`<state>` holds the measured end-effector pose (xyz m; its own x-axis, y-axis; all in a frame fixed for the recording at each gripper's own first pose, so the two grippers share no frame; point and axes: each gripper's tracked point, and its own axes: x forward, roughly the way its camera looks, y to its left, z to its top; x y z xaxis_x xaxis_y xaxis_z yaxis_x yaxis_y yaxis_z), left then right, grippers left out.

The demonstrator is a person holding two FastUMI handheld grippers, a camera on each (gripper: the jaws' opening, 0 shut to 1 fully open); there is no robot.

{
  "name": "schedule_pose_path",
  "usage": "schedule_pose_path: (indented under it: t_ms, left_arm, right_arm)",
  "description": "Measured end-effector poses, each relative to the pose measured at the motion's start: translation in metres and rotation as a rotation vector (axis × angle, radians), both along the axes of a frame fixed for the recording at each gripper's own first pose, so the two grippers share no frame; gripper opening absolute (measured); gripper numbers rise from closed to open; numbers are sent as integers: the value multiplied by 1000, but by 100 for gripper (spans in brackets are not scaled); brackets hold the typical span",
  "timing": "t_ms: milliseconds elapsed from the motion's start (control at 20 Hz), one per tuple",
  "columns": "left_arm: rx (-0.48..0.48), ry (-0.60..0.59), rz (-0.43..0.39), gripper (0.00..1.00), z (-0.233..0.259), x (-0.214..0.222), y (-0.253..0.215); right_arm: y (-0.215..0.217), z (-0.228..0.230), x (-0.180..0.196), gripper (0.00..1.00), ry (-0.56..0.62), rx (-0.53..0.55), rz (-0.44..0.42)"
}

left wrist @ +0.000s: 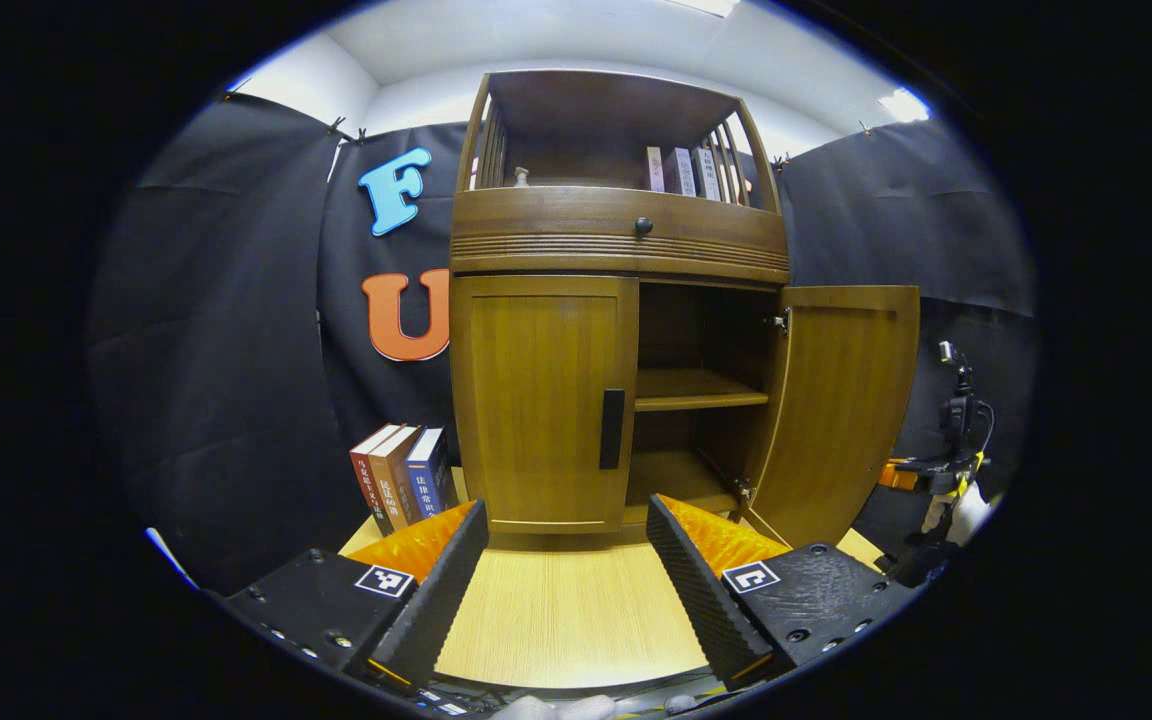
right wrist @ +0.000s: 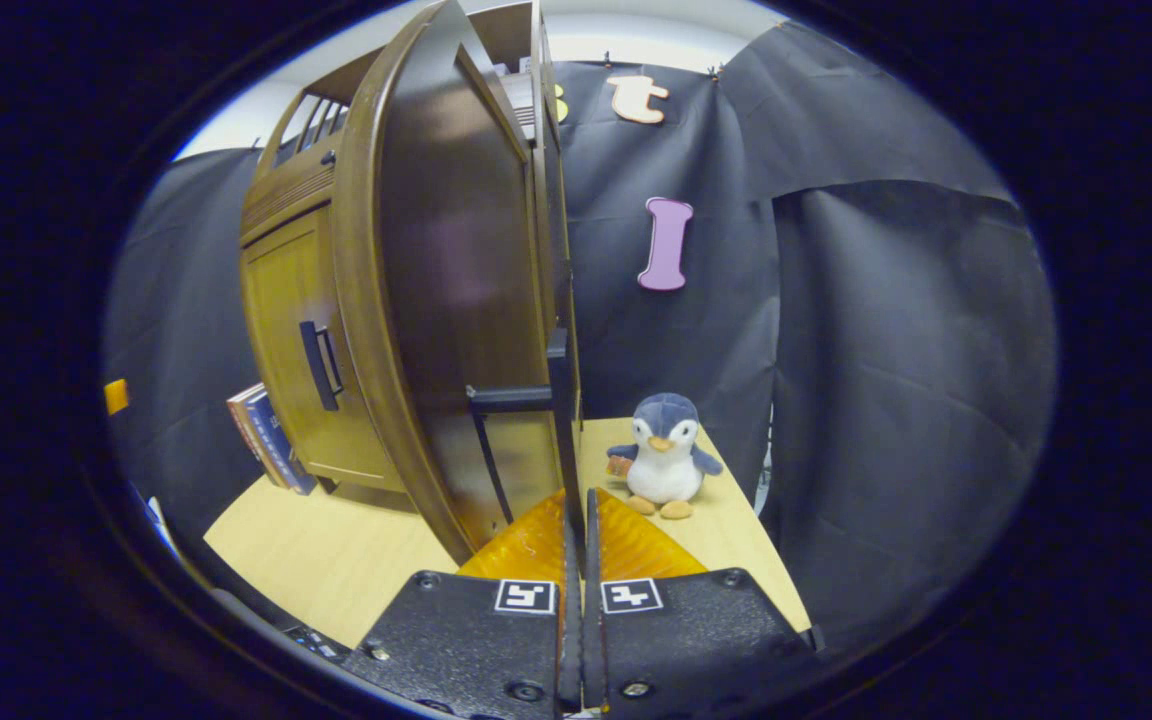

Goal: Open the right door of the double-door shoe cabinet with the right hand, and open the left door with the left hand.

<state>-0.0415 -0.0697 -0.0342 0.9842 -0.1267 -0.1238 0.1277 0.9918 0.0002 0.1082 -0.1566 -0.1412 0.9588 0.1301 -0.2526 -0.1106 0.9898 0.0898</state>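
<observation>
The wooden shoe cabinet (left wrist: pixel 616 240) stands on the table ahead of me. Its left door (left wrist: pixel 536 400) is closed, with a black vertical handle (left wrist: pixel 612 428) at its inner edge. My left gripper (left wrist: pixel 566 570) is open, low over the table in front of that door and apart from it. The right door (left wrist: pixel 846 400) stands swung out, baring two inner shelves (left wrist: pixel 696 388). In the right gripper view this right door (right wrist: pixel 446 300) is seen nearly edge-on. My right gripper (right wrist: pixel 576 505) is shut on the door's black handle (right wrist: pixel 558 420). The left door (right wrist: pixel 286 330) shows beyond.
Three books (left wrist: pixel 401 480) lean beside the cabinet's left side. A plush penguin (right wrist: pixel 664 455) sits on the table (left wrist: pixel 566 620) to the right of the open door. More books (left wrist: pixel 681 170) fill the cabinet's top shelf. A drawer knob (left wrist: pixel 643 226) sits above the doors.
</observation>
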Motion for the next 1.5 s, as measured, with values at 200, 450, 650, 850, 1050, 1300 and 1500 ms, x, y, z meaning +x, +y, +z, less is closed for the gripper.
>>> schedule_pose_path:
  t_ms: [200,450,650,850,1050,1300,1500]
  left_arm:
    - [-2,3,-13,96,-3,5,-4]
    - [-3,0,-48,96,0,8,-16]
    - [-5,-6,-66,96,1,10,-22]
    - [-22,-23,-85,96,7,12,-25]
    - [-3,-44,-108,96,16,17,-21]
    - [13,-41,-135,96,18,27,-21]
    - [15,-47,-158,96,20,30,-24]
  right_arm:
    - [-12,-1,5,4,0,-9,63]
    - [-22,-1,8,4,17,-8,101]
    - [-25,-7,4,8,30,-36,110]
    - [-42,-4,-11,39,29,-30,49]
    - [-56,11,-43,81,-10,-88,-22]
    - [-27,61,-91,100,-93,-168,-43]
    - [24,91,-111,100,-143,-166,-29]
